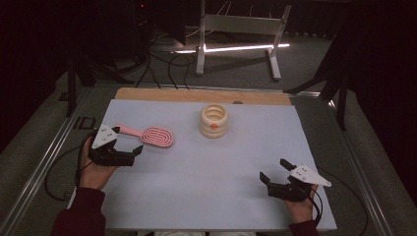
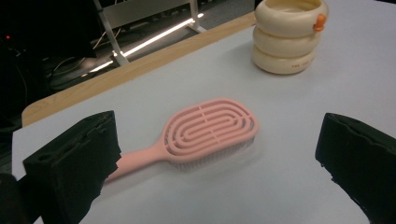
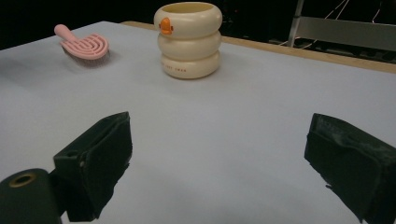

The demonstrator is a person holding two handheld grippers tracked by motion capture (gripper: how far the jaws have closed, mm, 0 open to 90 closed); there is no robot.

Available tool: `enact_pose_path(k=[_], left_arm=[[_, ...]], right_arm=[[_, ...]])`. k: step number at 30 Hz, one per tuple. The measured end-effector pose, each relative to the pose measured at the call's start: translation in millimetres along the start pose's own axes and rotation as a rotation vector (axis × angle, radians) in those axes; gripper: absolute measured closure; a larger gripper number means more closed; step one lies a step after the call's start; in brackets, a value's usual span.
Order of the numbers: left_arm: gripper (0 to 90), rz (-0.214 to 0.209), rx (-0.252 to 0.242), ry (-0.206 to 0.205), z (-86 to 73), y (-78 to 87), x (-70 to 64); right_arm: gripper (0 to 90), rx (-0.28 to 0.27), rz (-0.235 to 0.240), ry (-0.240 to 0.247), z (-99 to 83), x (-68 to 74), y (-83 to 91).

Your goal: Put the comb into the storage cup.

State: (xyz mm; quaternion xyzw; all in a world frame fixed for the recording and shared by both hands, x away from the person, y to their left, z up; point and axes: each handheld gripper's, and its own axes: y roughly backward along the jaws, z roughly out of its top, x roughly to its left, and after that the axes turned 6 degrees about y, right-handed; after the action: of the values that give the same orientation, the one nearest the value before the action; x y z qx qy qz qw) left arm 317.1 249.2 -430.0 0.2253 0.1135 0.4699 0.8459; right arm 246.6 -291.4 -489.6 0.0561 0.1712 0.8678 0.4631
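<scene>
Left gripper view: I've got the pink hairbrush (image 2: 205, 133) lying flat near my left gripper (image 1: 135, 153), jaws spread wide. I'd straddle the handle squarely. Right gripper (image 1: 275, 172) idles, also spread.

— What sort of place is this looking like?

— A lab or recording studio: black curtains are hanging all around, cables (image 1: 167, 66) are trailing over the grey floor, and a white metal stand (image 1: 238, 29) is standing behind the covered table (image 1: 206, 167).
</scene>
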Motion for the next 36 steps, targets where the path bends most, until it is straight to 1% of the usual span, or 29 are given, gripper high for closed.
enact_pose_path(k=[3,6,9,14,19,27,36], left_arm=[[0.2,0.007,0.002,-0.003,3.9,-4.0,2.5],[0.3,0.009,-0.001,0.013,7.3,-7.2,6.3],[0.2,0.017,0.006,0.017,10.4,-10.7,9.9],[0.3,0.035,0.018,0.024,15.2,-15.5,15.8],[0.3,0.043,0.036,0.022,18.8,-19.5,20.1],[0.3,0.052,0.040,0.055,21.6,-27.0,28.5],[0.4,0.067,0.061,0.095,19.6,-43.6,38.3]], right_arm=[[7.5,-0.003,0.006,-0.011,0.0,-0.6,-0.1],[7.5,-0.015,0.018,-0.037,-0.4,-2.5,0.4],[7.5,-0.017,0.014,-0.049,-0.8,-4.3,1.3],[7.5,-0.018,0.015,-0.049,-0.9,-4.2,0.9],[7.5,-0.015,0.015,-0.048,-1.0,-4.0,0.5],[7.5,-0.013,0.014,-0.048,-1.1,-4.0,0.3],[7.5,-0.014,0.015,-0.048,-1.0,-4.1,0.4]])
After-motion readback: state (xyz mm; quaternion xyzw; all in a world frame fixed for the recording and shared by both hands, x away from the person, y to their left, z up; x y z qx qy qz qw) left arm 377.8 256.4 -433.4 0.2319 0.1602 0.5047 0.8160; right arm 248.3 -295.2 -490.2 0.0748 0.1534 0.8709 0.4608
